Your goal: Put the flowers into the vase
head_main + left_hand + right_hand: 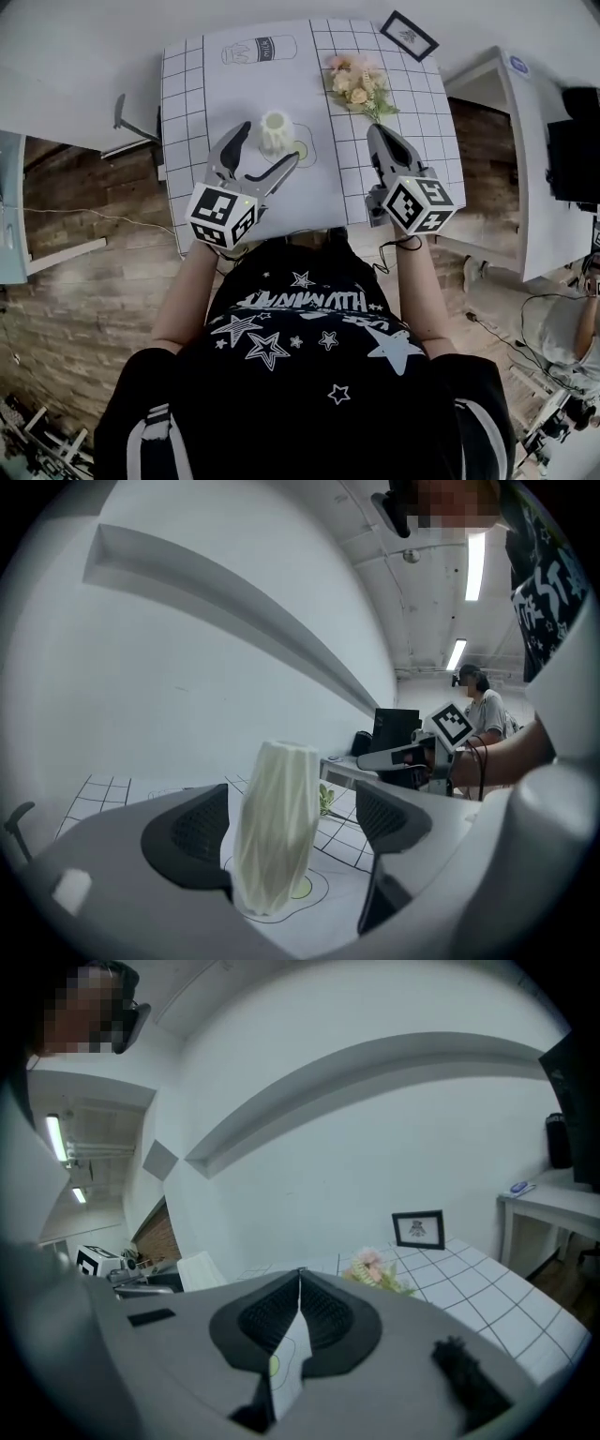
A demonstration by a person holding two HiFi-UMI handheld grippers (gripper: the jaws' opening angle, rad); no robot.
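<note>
A pale ribbed vase (277, 132) stands upright on the white gridded table mat (239, 202), on a drawn outline with a green dot. My left gripper (267, 144) is open with its jaws wide on either side of the vase (276, 829); the pads (192, 832) do not press on it. A bunch of pink and cream flowers (358, 85) lies at the far right of the mat. My right gripper (381, 130) is shut and empty, its tip just short of the green stems. In the right gripper view the flowers (375, 1268) lie beyond the closed jaws (300, 1277).
A small framed picture (409, 35) stands at the far right corner of the table. A milk-carton outline (260, 49) is drawn at the far edge. A white side table (511, 159) sits to the right. Another person (483, 710) is in the background.
</note>
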